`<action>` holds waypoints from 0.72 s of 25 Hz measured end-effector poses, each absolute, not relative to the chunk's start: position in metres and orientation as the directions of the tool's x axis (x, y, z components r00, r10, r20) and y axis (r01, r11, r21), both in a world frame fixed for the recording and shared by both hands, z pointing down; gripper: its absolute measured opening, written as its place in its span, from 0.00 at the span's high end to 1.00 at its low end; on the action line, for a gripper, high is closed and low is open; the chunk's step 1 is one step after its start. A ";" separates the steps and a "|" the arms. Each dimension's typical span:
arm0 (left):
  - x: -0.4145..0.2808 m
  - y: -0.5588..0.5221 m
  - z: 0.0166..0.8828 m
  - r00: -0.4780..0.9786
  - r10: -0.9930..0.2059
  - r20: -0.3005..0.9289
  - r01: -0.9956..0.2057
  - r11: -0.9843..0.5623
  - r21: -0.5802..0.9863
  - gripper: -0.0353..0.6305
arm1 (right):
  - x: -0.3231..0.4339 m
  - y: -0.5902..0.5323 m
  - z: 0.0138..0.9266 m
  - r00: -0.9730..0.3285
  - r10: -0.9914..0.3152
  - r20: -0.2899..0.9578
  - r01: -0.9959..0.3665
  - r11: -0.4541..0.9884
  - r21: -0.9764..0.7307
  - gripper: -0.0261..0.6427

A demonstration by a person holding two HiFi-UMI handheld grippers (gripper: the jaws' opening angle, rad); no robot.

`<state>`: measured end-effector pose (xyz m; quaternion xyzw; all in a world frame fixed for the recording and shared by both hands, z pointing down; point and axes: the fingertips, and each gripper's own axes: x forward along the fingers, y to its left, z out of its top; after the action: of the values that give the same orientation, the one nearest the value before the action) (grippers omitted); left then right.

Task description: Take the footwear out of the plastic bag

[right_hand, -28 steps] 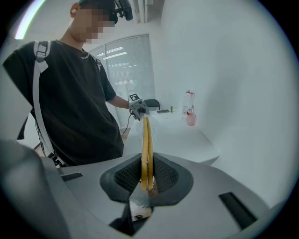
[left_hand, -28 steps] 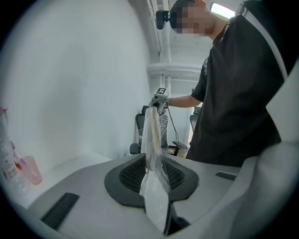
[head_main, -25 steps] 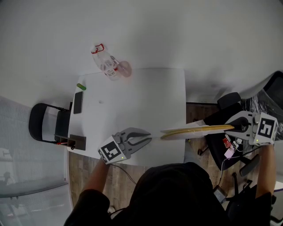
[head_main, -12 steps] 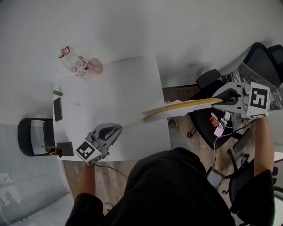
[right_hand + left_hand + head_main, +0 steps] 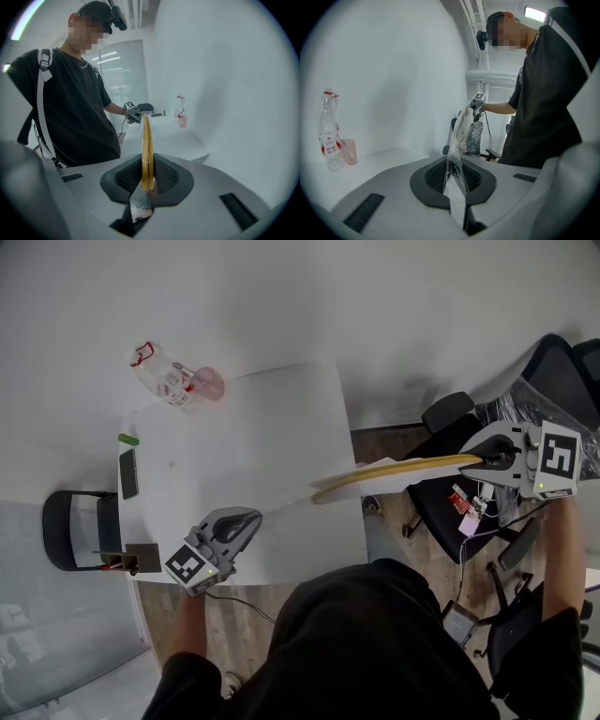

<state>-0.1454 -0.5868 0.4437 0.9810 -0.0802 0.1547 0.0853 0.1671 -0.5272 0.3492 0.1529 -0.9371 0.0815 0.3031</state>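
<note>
Footwear (yellow pair) clamped in right hand-held gripper; left hand-held gripper pinches plastic bag.

so there were two tools, a left tool and a right tool, one clear plastic bag, two yellow slippers pressed flat together, one water bottle, one pink cup, one dark phone, one little green thing, one white bench, one person

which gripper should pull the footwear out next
Right: the right gripper is shut on the yellow footwear; the left gripper only pinches the plastic bag, so it can anchor.
</note>
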 end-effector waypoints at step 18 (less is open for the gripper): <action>-0.159 -0.593 0.451 0.941 -0.157 0.301 -0.209 -0.966 0.150 0.91 | 0.175 -0.524 0.338 -0.759 -0.272 0.591 -0.367 0.929 -0.045 0.86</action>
<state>-0.1591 -0.5927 0.4508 0.9809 -0.0932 0.1450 0.0903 0.1747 -0.5239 0.3379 0.1709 -0.9345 0.0792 0.3020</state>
